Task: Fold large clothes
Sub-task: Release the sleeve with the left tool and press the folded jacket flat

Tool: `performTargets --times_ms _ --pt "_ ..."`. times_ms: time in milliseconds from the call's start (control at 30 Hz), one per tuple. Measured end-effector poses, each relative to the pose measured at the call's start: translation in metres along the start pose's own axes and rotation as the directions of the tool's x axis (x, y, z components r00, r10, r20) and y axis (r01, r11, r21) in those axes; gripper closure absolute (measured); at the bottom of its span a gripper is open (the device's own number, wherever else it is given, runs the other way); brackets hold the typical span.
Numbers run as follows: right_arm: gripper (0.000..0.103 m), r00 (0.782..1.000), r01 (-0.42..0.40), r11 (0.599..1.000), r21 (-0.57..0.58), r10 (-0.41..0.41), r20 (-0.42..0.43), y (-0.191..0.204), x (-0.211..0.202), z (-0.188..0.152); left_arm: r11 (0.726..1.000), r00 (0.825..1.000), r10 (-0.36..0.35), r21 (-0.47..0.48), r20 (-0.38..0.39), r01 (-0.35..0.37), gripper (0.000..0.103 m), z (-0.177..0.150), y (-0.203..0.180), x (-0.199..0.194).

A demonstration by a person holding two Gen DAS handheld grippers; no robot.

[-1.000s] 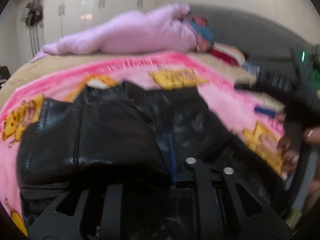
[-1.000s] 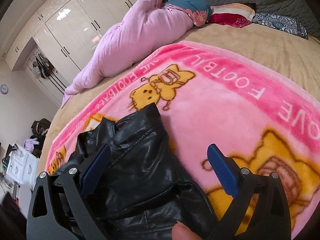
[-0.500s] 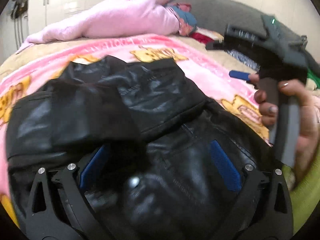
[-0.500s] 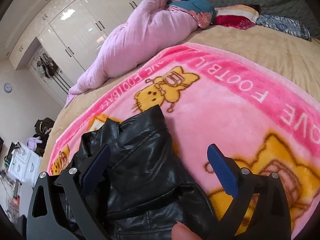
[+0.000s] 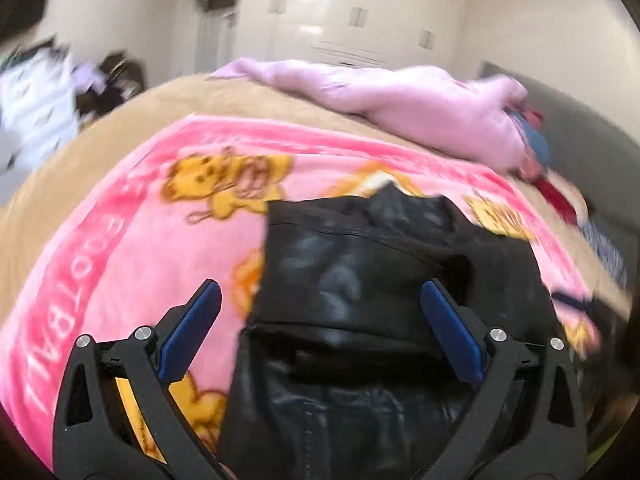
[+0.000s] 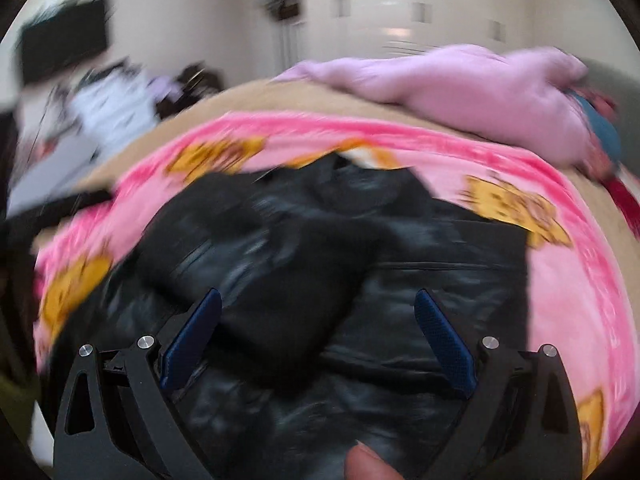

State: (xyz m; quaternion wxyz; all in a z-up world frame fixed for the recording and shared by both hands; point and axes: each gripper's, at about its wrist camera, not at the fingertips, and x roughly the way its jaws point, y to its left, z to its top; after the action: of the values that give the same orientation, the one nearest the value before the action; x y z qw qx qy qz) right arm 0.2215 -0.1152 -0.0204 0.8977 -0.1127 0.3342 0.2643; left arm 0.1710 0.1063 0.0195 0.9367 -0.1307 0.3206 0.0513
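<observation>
On the pink cartoon blanket [image 5: 132, 248] lies a folded black leather jacket [image 5: 360, 280]; left gripper [image 5: 320, 300] and right gripper [image 6: 318, 308] both gape wide, empty.

Cream wardrobe doors [image 5: 352, 20] line the far wall behind a tan bed [image 5: 168, 104] under a pink blanket [image 5: 132, 248].

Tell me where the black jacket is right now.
The jacket lies on the pink blanket on the bed, in the lower centre of both wrist views, with the lilac duvet bunched beyond it.

Jacket [image 5: 380, 280] on blanket [image 5: 120, 248]; quilt [image 5: 400, 96] behind.
</observation>
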Motion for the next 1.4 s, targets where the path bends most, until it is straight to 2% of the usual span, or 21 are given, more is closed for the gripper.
performTargets --times_ms 100,200,233,267,300,400,533,733,833,900,967,1000,1033,1067,1100,1133,1167,1200,1233,1333,1400 --pt "0.007 0.999 0.044 0.994 -0.099 -0.045 -0.010 0.027 0.011 -0.004 0.997 0.999 -0.022 -0.077 -0.023 0.021 0.009 -0.003 0.015 0.007" --pt "0.007 0.976 0.200 0.964 -0.174 -0.211 -0.050 0.043 0.035 -0.013 0.994 0.998 -0.042 -0.100 -0.039 0.038 0.009 -0.008 0.015 0.012" --pt "0.010 0.972 0.219 0.960 -0.174 -0.231 -0.050 0.043 0.038 -0.014 0.994 0.998 -0.045 -0.097 -0.041 0.041 0.009 -0.009 0.013 0.013" --pt "0.020 0.969 0.232 0.960 -0.159 -0.242 -0.043 0.041 0.039 -0.014 0.995 0.998 -0.048 -0.091 -0.043 0.044 0.009 -0.010 0.011 0.013" --pt "0.023 0.972 0.227 0.965 -0.130 -0.233 -0.036 0.036 0.038 -0.013 0.996 0.998 -0.049 -0.083 -0.045 0.045 0.009 -0.011 0.010 0.014" --pt "0.023 0.979 0.204 0.979 0.020 -0.204 0.009 0.011 0.020 -0.005 0.997 0.997 -0.051 -0.057 -0.049 0.049 0.009 -0.013 0.005 0.016" --pt "0.020 0.978 0.193 0.960 0.203 -0.204 0.033 -0.036 0.000 -0.001 0.998 0.997 -0.060 -0.027 -0.058 0.059 0.009 -0.015 -0.005 0.019" --pt "0.020 0.991 0.119 0.868 0.482 -0.136 0.000 -0.106 -0.014 -0.016 0.997 0.996 -0.058 0.048 -0.075 0.061 0.009 -0.012 -0.025 0.026" --pt "0.020 0.996 0.045 0.778 0.627 -0.084 0.033 -0.141 -0.022 -0.029 0.995 0.995 -0.067 0.071 -0.079 0.072 0.009 -0.004 -0.032 0.031" --pt "0.020 0.998 0.008 0.722 0.692 -0.051 0.041 -0.157 -0.024 -0.037 0.994 0.996 -0.048 0.093 -0.072 0.055 0.009 0.002 -0.036 0.036" --pt "0.020 0.999 -0.017 0.669 0.743 -0.012 0.034 -0.169 -0.017 -0.046 0.990 0.995 -0.063 0.126 -0.072 0.071 0.010 0.008 -0.043 0.043" --pt "0.021 1.000 -0.016 0.656 0.755 0.001 0.021 -0.171 -0.012 -0.049 0.987 0.994 -0.065 0.142 -0.084 0.077 0.022 0.008 -0.046 0.048" --pt "0.023 1.000 -0.014 0.653 0.757 0.009 0.011 -0.171 -0.009 -0.049 0.984 0.991 -0.061 0.158 -0.117 0.079 0.034 0.008 -0.050 0.058" --pt "0.026 1.000 -0.010 0.656 0.755 0.020 -0.005 -0.169 -0.003 -0.049 0.983 0.988 -0.067 0.161 -0.139 0.089 0.059 0.007 -0.052 0.066" --pt "0.029 0.999 -0.004 0.663 0.749 0.029 -0.020 -0.167 0.003 -0.049 0.982 0.982 -0.087 0.154 -0.165 0.112 0.068 0.004 -0.053 0.075" --pt "0.036 0.999 -0.002 0.671 0.742 0.037 -0.031 -0.166 0.007 -0.048 0.980 0.978 -0.097 0.152 -0.184 0.126 0.069 0.001 -0.054 0.081" --pt "0.059 0.998 -0.003 0.684 0.730 0.046 -0.039 -0.163 0.013 -0.045 0.979 0.974 -0.101 0.154 -0.203 0.134 0.075 -0.003 -0.056 0.089" --pt "0.074 0.998 -0.010 0.697 0.717 0.055 -0.040 -0.159 0.016 -0.044 0.978 0.972 -0.091 0.164 -0.218 0.129 0.078 -0.009 -0.057 0.095" --pt "0.081 0.997 -0.023 0.710 0.704 0.066 -0.033 -0.155 0.018 -0.043 0.978 0.973 -0.080 0.173 -0.218 0.119 0.078 -0.014 -0.058 0.098" --pt "0.084 0.999 -0.041 0.774 0.632 0.012 0.050 -0.142 0.001 -0.028 0.980 0.973 -0.098 0.150 -0.209 0.131 0.078 -0.015 -0.058 0.098" --pt "0.089 0.985 -0.043 0.832 0.553 -0.058 0.164 -0.134 -0.021 -0.010 0.980 0.972 -0.119 0.136 -0.201 0.148 0.078 -0.011 -0.062 0.096"
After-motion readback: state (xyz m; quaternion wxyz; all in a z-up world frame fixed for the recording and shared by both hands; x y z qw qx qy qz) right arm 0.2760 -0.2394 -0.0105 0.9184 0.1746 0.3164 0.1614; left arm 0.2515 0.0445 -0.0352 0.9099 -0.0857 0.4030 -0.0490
